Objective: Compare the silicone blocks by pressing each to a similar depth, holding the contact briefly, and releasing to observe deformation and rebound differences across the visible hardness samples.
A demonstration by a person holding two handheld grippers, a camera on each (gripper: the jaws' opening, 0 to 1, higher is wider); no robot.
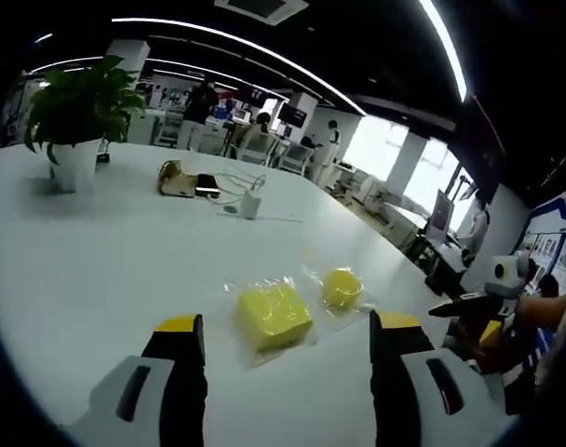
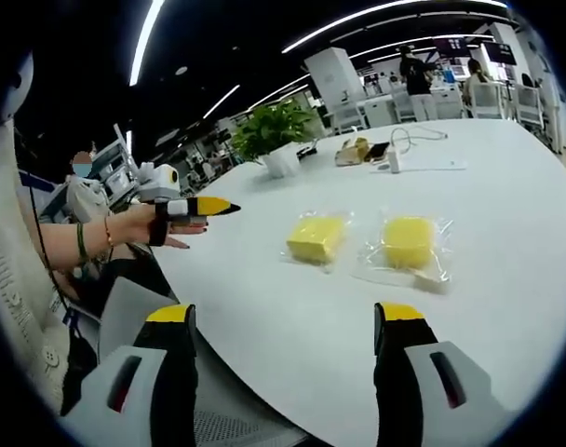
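Two yellow silicone blocks lie in clear plastic wrap on the white table (image 1: 97, 270). In the left gripper view, a square block (image 1: 274, 315) sits just ahead of and between my left gripper's (image 1: 288, 326) open jaws, without touching them. A smaller, rounder block (image 1: 341, 287) lies to its right. The right gripper (image 1: 462, 305) enters from the right edge, held by a hand, off the table's side. In the right gripper view, both blocks (image 2: 317, 237) (image 2: 409, 240) lie ahead of my open right gripper (image 2: 285, 314), well apart from it. The left gripper (image 2: 204, 206), in a hand, hovers at the left.
A potted plant (image 1: 76, 121) stands at the far left of the table. A white charger (image 1: 250, 202) with cable, a phone and a gold object (image 1: 174, 179) lie at the back. The table's curved edge (image 2: 264, 372) runs below the right gripper. People stand at desks beyond.
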